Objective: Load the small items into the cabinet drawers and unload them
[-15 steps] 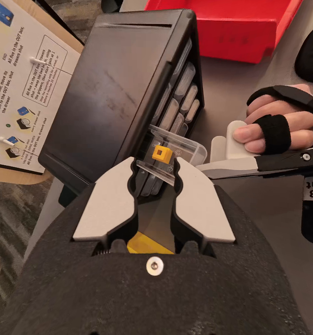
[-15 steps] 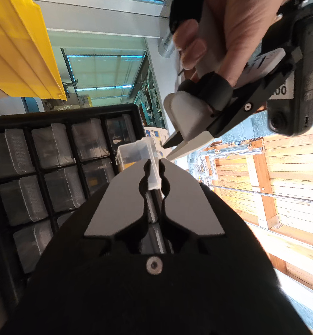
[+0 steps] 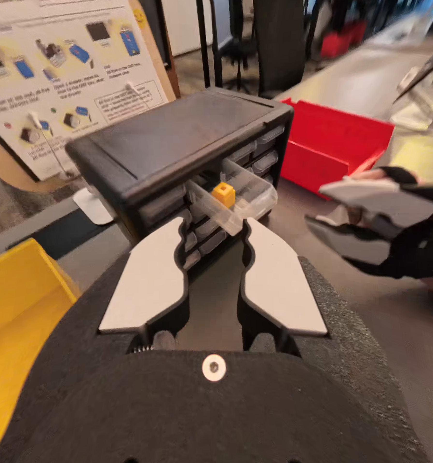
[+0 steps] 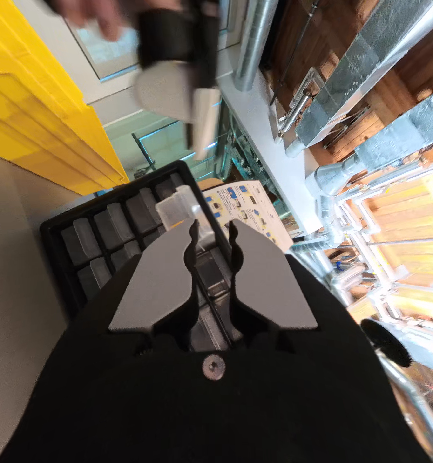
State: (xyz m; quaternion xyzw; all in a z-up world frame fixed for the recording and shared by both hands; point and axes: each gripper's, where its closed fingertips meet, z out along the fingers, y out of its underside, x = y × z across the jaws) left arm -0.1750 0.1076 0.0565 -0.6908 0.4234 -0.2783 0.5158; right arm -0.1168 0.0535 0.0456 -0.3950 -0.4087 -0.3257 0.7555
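Note:
A black cabinet (image 3: 185, 132) of small clear drawers stands on the table. One clear drawer (image 3: 250, 198) is pulled out with a yellow cube (image 3: 223, 194) inside it. My left gripper (image 3: 214, 221) is open and empty, just in front of that drawer, slightly above it. My right gripper (image 3: 315, 205) hovers open to the right of the drawer, held by a gloved hand. In the right wrist view the right gripper (image 4: 214, 223) is open, close to the drawer's front (image 4: 175, 208) but not gripping it. The blurred left gripper (image 4: 195, 140) is beyond it.
A red bin (image 3: 335, 142) stands behind the cabinet to the right. A yellow bin (image 3: 17, 300) sits at the near left and also shows in the right wrist view (image 4: 35, 112). An instruction sheet (image 3: 60, 75) on a board leans behind the cabinet.
My left gripper has drawn back from the drawer, leaving the yellow cube inside. My right gripper has let go of the drawer's front and opened. Both views are motion-blurred.

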